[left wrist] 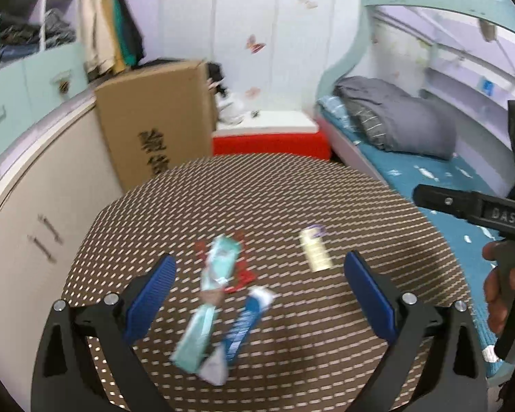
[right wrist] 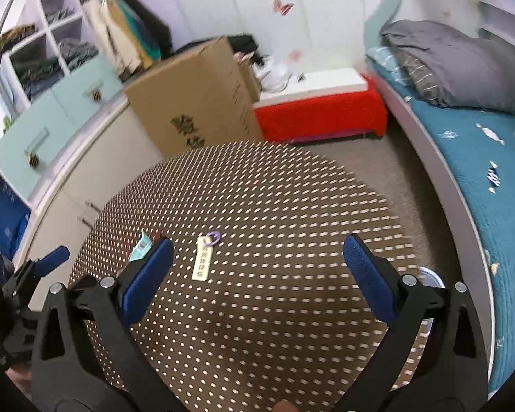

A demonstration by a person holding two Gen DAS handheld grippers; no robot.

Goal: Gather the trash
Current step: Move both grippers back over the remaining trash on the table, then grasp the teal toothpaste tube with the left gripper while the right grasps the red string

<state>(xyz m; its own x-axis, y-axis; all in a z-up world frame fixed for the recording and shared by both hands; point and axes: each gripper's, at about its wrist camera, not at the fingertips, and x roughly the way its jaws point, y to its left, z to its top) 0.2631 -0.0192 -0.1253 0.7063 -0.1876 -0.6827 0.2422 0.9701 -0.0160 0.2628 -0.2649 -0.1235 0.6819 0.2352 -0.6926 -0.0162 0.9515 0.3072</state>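
Note:
Several pieces of trash lie on a round brown dotted table (left wrist: 292, 192). A long teal wrapper (left wrist: 209, 298) lies over a red wrapper (left wrist: 243, 273), with a blue and white wrapper (left wrist: 247, 319) beside it. To the right lies a yellow tag with a purple ring (left wrist: 315, 252). My left gripper (left wrist: 261, 262) is open above the table, with the teal and blue wrappers between its blue pads but untouched. My right gripper (right wrist: 257, 245) is open and empty over the table's right half. The yellow tag (right wrist: 202, 262) lies just inside its left finger, and the teal wrapper's end (right wrist: 140, 249) shows behind that finger.
A cardboard box (left wrist: 154, 120) and a red-sided bench (left wrist: 271, 144) stand behind the table, with cabinets (left wrist: 34, 206) on the left. A bed with a teal cover (right wrist: 480, 158) runs along the right. A white round rim (right wrist: 431, 279) shows below the table's right edge. A hand (left wrist: 501, 292) holds the right tool.

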